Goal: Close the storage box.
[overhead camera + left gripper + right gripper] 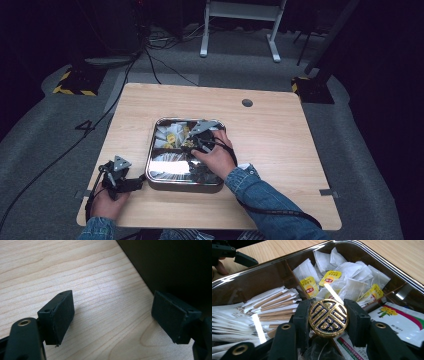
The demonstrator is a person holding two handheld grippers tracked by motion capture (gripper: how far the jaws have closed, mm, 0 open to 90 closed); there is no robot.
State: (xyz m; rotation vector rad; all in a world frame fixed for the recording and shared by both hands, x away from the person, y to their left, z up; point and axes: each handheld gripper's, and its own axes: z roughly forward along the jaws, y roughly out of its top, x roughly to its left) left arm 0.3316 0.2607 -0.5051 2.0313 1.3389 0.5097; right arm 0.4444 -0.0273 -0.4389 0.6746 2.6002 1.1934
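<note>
A round gold-and-black ornamental lid knob (328, 318) is clamped between the jaws of my right gripper (328, 319), which hangs over a shiny metal tin (152, 145) at the table's middle. The tin holds white tea bags with yellow tags (329, 277), paper stick packets (273, 305) and printed sachets (398, 317) in separate compartments. In the high view the right gripper (196, 141) reaches into the tin's upper half. My left gripper (136, 183) rests on the wood just left of the tin's near corner, open, with bare table between its pads (61, 317).
The light wooden table (280, 140) has a round cable hole (247, 103) at the back. Cables (150, 60) run over the grey floor behind it, and a white stand (240, 25) is farther back. The tin's dark side wall (175, 265) rises right beside the left gripper.
</note>
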